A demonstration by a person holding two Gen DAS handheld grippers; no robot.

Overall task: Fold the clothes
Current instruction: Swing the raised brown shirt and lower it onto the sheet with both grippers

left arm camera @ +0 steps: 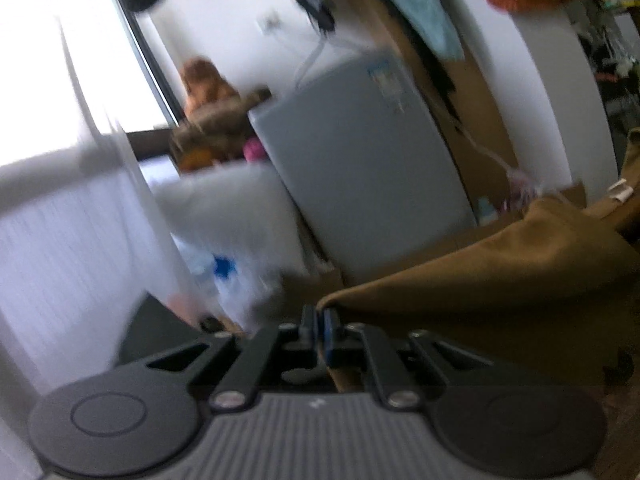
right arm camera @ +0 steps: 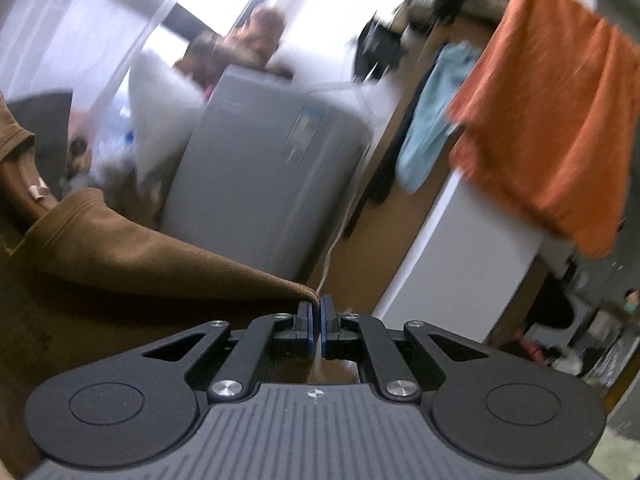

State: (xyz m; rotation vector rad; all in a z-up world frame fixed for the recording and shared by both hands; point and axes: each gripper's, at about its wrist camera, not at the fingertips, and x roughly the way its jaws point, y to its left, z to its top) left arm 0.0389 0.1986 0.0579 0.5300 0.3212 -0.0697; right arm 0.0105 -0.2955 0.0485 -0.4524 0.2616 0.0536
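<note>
Cluttered room, blurred: grey appliance ahead against white wall, orange cloth and light blue cloth hanging at right. Brown garment stretched in air between both claws. Left gripper and right gripper each clenched on its edge.

Ahead of both grippers a grey washing machine blocks the way forward, a white pillow leaning at its left side; the brown garment stretches between the two, closing the gap there; overhead an orange cloth and a light blue garment hang low on the right; open air lies just above the brown cloth.
</note>
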